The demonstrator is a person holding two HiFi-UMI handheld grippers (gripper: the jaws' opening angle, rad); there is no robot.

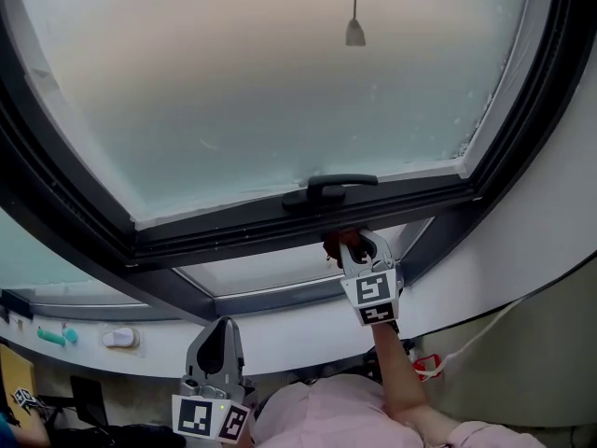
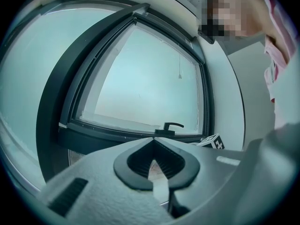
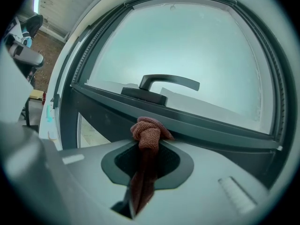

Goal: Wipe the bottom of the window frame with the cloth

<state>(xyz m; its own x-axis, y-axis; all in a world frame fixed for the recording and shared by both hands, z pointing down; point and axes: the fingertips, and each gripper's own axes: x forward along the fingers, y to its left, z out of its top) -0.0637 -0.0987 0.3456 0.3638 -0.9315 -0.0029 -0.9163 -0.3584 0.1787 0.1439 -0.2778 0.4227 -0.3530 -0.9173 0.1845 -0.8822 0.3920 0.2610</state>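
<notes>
A dark window frame (image 1: 280, 231) runs across the head view, its black handle (image 1: 328, 190) on the bottom rail. My right gripper (image 1: 354, 247) is shut on a reddish-brown cloth (image 3: 147, 134), whose bunched end touches the underside of the bottom rail (image 3: 197, 128) just below the handle (image 3: 161, 86). The cloth (image 1: 338, 245) shows as a small red patch at the jaw tips in the head view. My left gripper (image 1: 217, 342) hangs low and left, away from the frame, shut with nothing in it. In the left gripper view the jaws (image 2: 156, 165) meet in front of the window (image 2: 140, 88).
A white sill (image 1: 298, 329) curves below the frame, with a teal object (image 1: 54, 336) and a white object (image 1: 121, 338) at its left end. A pull cord (image 1: 355, 28) hangs before the frosted glass. A white wall (image 1: 560, 203) rises at right, with a cable (image 1: 466, 343).
</notes>
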